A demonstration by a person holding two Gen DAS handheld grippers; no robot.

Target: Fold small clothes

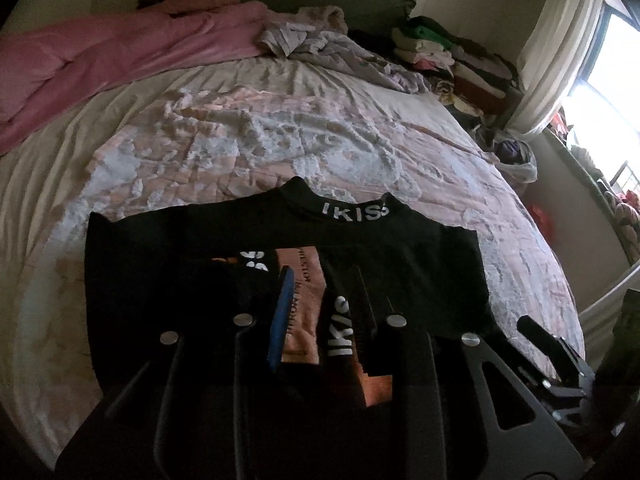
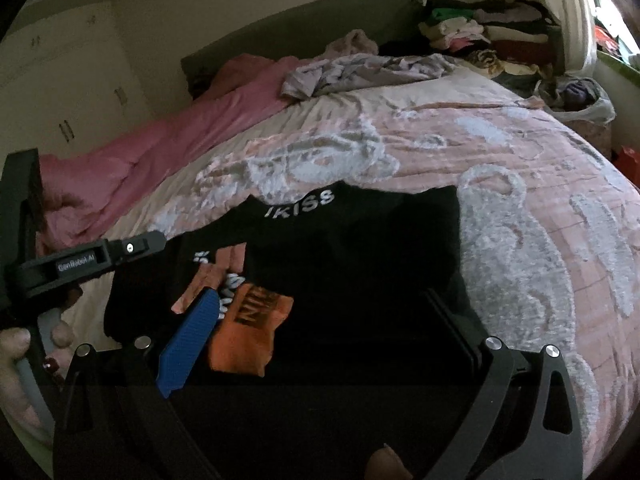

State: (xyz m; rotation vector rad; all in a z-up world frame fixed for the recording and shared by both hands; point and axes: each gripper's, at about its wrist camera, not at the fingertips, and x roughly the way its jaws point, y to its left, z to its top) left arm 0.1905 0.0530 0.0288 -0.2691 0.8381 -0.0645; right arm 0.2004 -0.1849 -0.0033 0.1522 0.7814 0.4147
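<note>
Two grippers meet over one black top (image 1: 400,248) lying flat on the patterned bedspread (image 1: 280,140), its "IKISS" collar pointing away from you. From the left wrist, your left gripper (image 1: 322,276) stands over the top's near, folded-up part, jaws narrow, a pink-orange print and white lettering showing in the slim gap between the blue pad (image 1: 282,316) and the dark finger; whether they pinch the cloth cannot be told. A pink blanket (image 1: 100,60) and a stack of folded clothes (image 1: 432,48) lie at the far side of the bed. From the right wrist, your right gripper (image 2: 320,294) is spread wide above the same top, its fingers clear of the fabric, an orange printed patch (image 2: 248,332) just beside its blue pad. Your hand (image 2: 16,348) grips the left gripper's handle at the frame's left edge.
</note>
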